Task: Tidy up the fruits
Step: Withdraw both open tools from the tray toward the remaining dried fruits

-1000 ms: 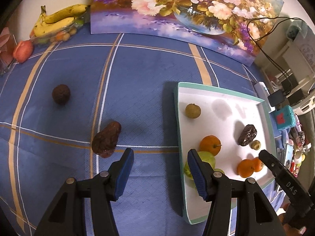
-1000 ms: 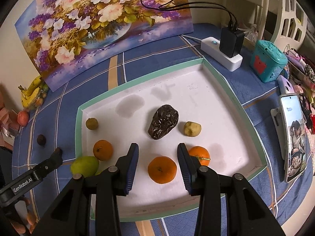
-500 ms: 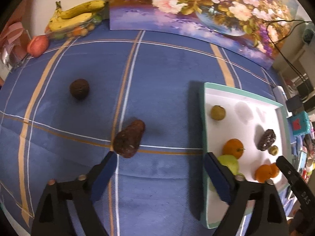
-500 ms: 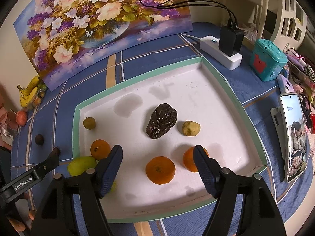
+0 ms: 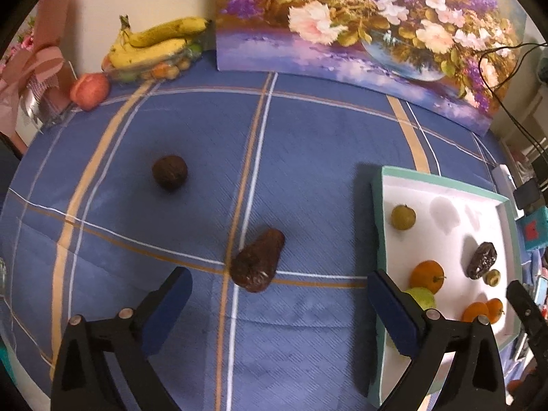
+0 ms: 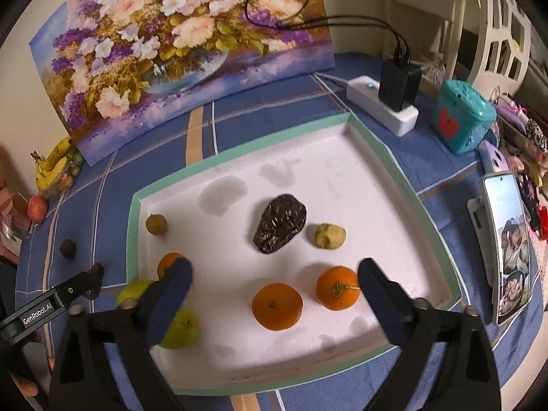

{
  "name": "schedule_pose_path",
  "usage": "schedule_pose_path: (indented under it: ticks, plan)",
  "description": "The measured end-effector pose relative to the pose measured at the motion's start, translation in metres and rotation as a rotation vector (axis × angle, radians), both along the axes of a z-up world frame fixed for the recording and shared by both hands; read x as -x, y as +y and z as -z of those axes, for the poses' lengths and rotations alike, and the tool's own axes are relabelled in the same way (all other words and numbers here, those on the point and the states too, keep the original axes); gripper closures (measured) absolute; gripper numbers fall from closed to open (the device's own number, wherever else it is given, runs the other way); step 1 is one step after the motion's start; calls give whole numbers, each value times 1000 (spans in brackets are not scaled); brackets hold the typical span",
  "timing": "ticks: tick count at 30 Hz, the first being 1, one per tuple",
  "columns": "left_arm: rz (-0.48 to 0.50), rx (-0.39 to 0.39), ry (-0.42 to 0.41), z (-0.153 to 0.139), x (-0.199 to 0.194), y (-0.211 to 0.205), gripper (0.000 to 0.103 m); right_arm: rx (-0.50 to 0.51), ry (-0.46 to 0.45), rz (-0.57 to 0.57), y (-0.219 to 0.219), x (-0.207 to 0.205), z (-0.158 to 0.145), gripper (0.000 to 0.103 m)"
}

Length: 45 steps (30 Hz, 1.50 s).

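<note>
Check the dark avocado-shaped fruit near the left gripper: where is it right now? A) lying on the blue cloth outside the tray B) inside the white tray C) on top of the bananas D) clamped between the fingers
A: the dark fruit lies on the blue cloth, apart from the white tray, ahead of the left gripper, whose opening fingers do not touch it.

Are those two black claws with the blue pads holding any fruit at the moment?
No. The left gripper and the right gripper are both opening, nothing between their pads. The dark brown wrinkled avocado lies untouched on the blue cloth.
</note>
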State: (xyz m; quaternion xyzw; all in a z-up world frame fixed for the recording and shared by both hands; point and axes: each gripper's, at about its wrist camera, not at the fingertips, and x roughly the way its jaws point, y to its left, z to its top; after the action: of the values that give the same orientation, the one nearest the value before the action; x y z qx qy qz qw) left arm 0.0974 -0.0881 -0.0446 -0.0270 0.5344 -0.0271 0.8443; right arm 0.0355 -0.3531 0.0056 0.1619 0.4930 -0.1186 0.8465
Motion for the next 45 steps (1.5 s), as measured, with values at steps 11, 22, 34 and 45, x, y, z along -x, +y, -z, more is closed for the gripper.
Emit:
schedule_pose_path:
  ticks: [11,22,34,45]
  plan:
    - [-22,-1,-75,-25,-3,10,0,-16,-94,-16,5,1,-7,5]
    - [-151,59,4,-27,-13,57,0,-86,-106,-54,24,-4,-9,5]
    - [-231,-13,-143,-46,-18,143,0,-120,-152,-158,64,-13,-19,5]
    - [-208,57,-164,-43,-33,182,0,-131,-168,-292,126,-35,-33,5]
